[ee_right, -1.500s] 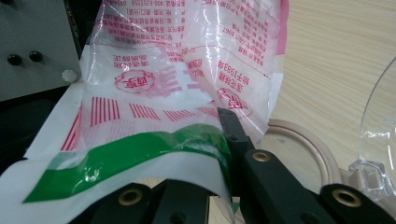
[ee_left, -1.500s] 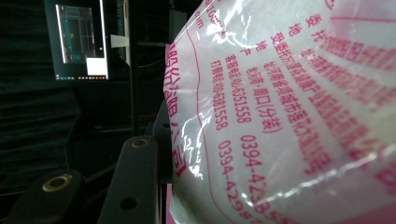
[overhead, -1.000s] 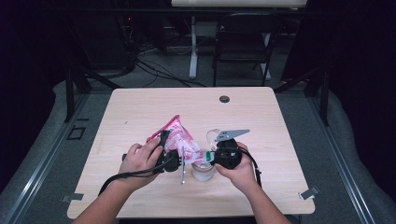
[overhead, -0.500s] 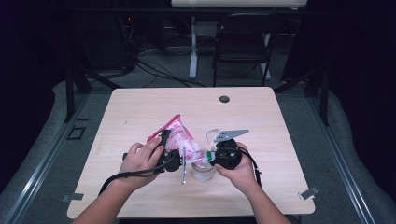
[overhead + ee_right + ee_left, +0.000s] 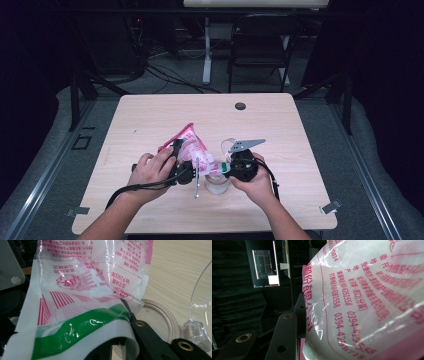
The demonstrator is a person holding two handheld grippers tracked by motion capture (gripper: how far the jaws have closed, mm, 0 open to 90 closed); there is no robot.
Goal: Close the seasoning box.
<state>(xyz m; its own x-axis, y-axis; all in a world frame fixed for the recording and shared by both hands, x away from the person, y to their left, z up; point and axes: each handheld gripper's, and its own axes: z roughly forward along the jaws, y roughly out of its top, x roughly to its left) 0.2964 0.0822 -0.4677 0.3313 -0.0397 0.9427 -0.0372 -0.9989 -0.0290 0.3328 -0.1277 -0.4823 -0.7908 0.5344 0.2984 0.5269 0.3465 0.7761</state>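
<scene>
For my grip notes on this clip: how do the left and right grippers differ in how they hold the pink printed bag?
The left gripper clamps the bulging body of the pink printed bag, its jaws partly apart around that bulk; the right gripper pinches a thin flat edge, jaws fully closed. The left gripper sits beside the bag on the table; the right gripper is above the clear jar. Both are shut on the same bag.

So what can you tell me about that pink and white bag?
The bag is thin, crinkly, glossy plastic, white with pink-red printed characters and phone numbers, plus a green band at one end. It is held tilted above the table, over an open clear jar. The left gripper clamps its body; the right gripper pinches its green-banded edge.
</scene>
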